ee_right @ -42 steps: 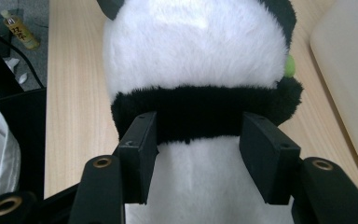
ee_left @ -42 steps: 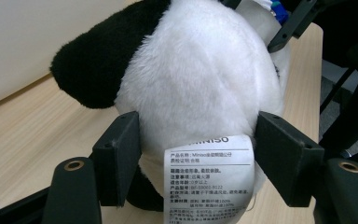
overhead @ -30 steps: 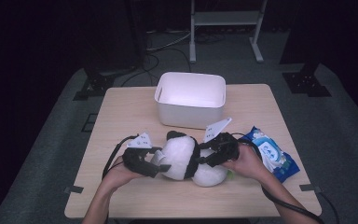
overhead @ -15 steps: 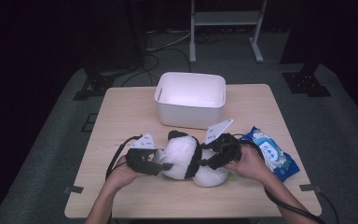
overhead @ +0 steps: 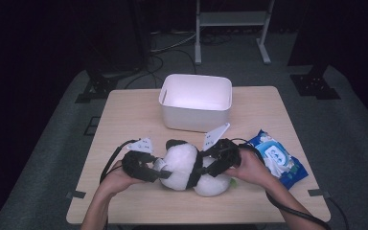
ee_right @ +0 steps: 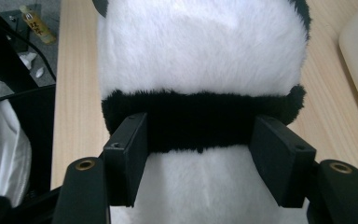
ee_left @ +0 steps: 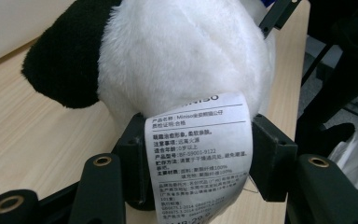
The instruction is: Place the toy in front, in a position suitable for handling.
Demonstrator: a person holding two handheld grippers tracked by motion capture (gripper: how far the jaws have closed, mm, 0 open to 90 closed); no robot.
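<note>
Both claws, left claw (overhead: 160,173) and right claw (overhead: 202,168), clamp the plush panda (overhead: 184,165) between them.

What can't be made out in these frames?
- Panda face: turned away or covered by the tongs in all views.
- Label bottom lines: cut off by the left gripper view's lower edge.
- Bin floor: washed out in the high view.
- Wipes pack print: too small in the high view.

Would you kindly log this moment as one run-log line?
left gripper: jaws around panda plush at label | right gripper: jaws around its black band | white bin: behind | wipes pack: right
</note>
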